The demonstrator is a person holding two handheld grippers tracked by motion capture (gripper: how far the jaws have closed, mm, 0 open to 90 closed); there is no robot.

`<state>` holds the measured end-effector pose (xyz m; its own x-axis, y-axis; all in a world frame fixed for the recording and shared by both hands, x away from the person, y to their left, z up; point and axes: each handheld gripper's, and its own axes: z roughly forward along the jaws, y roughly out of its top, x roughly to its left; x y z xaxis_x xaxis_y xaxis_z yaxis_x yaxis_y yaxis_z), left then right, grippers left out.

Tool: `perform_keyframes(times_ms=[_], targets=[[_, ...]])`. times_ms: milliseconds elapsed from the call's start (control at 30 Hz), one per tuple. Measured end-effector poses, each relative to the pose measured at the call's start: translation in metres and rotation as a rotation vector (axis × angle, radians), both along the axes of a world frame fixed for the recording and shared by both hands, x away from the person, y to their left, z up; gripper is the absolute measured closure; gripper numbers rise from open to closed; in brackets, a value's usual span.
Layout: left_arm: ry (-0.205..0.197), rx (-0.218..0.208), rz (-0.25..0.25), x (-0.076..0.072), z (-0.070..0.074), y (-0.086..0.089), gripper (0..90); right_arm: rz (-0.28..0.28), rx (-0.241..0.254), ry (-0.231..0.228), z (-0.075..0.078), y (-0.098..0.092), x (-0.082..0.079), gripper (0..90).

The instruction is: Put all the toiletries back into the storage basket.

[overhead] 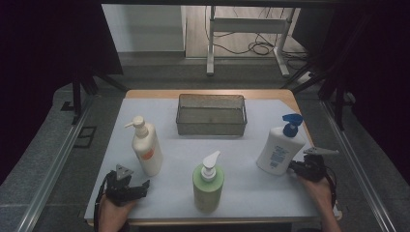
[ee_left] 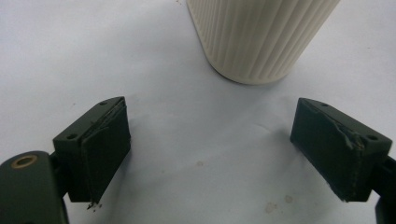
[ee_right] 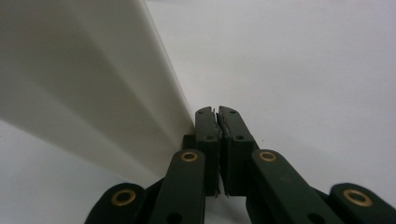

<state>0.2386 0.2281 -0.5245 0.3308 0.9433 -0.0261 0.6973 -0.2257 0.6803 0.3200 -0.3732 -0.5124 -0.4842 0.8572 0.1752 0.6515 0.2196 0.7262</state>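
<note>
The green pump bottle (overhead: 208, 186) stands nearest; left of it, the left gripper (overhead: 143, 187) gapes empty; right, the right gripper (overhead: 291, 166), closed empty, touches the white blue-pump bottle (overhead: 277, 150).

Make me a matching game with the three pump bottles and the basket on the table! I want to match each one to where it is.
Things:
1. cream bottle with orange label
2. green bottle
3. white bottle with blue pump
4. metal basket

Places:
A. at the far middle of the table
B. right beside the shut right gripper
C. at the near edge, in the middle
D. just ahead of the open left gripper

Right pairs: 1-D, 2-C, 3-B, 4-A
</note>
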Motion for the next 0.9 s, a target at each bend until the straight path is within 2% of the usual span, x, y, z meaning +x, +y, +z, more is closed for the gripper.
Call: perform_keyframes(times_ms=[900], targets=[[0.0,0.0,0.0,0.0,0.0,0.0,11.7,0.047,-0.004,0.019,-0.001,0.014,-0.028,84.9]])
